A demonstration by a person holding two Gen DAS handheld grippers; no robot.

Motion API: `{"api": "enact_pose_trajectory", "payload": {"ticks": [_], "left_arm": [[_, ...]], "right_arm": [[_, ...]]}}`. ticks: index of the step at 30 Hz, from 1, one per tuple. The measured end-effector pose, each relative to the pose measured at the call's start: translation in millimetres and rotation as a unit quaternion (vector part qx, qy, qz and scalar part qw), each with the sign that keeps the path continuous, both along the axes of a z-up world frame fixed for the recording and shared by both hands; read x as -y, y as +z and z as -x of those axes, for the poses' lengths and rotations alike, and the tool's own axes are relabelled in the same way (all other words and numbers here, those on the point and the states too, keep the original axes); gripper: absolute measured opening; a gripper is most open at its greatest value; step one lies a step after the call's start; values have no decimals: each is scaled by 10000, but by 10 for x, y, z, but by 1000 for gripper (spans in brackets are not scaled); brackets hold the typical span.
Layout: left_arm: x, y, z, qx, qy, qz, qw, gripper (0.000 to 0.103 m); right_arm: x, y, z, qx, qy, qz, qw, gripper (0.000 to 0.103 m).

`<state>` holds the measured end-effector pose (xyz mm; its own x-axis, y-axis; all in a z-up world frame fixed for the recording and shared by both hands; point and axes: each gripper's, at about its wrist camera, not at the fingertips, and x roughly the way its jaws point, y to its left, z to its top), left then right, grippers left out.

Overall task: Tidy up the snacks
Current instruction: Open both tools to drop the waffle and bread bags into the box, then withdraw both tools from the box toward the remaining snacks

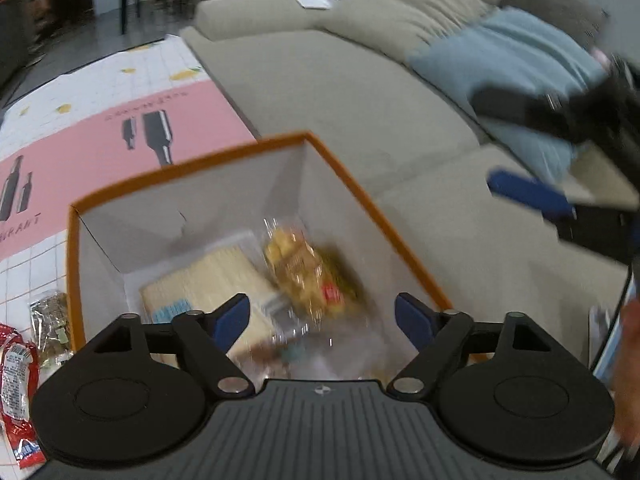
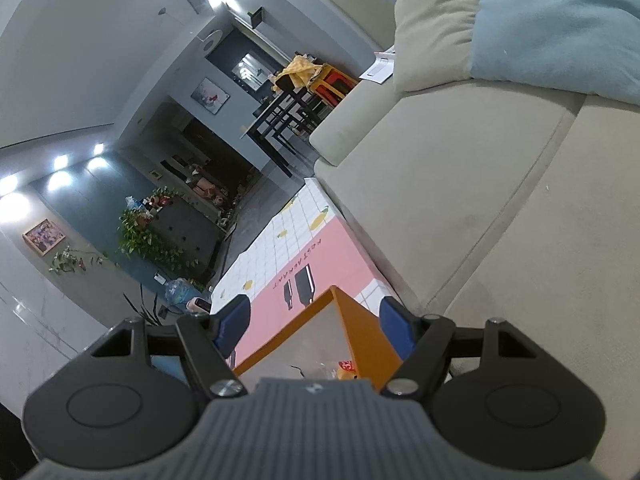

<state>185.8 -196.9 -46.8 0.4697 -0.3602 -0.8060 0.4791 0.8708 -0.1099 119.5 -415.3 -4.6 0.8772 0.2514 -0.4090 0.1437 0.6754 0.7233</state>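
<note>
1. We have an open box (image 1: 192,178) with an orange rim and white inner walls, standing on the tabletop (image 1: 120,92), which is covered by a pink and white gridded cloth. Just beyond it is a beige sofa (image 1: 340,92).
2. Inside the box: a flat pale packet (image 1: 212,276) with a blue label lying on the bottom, and a clear bag of yellow snacks (image 1: 308,276) with a red label, blurred, beside and partly over it.
3. Our left claw (image 1: 322,314) hangs over the box mouth, jaws wide apart, nothing between them.
4. Our right claw (image 2: 314,320) sits above the near corner of the box, jaws spread, empty. From the left view it shows blurred at the right edge.
5. Outside the box, against its left wall on the tabletop: a greenish-brown packet (image 1: 50,320) and a red wrapper (image 1: 18,380).
6. On the sofa: a beige cushion (image 2: 432,24) and a light blue blanket (image 2: 560,20).
</note>
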Motion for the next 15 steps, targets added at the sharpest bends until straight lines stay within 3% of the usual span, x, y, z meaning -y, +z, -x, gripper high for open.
{"api": "enact_pose_trajectory", "payload": {"ticks": [3,8,12,15], "left_arm": [[-37,-139,-37,-464,-159,-15,9988,75],[-104,-368,-214,-1198,171,-119,9926,42],[-267,-394,-336,-1181,879,-349,9885,37],[-426,-417,-395,-1390,1135,-119,9837,34]], "right_arm": [[19,-23,-3,-24,1,-99,9999,69],[12,-21,13,-50,19,-43,10000,69],[37,-41,-23,-172,50,-137,9997,69],[38,-32,-24,-171,41,-128,9998,69]]}}
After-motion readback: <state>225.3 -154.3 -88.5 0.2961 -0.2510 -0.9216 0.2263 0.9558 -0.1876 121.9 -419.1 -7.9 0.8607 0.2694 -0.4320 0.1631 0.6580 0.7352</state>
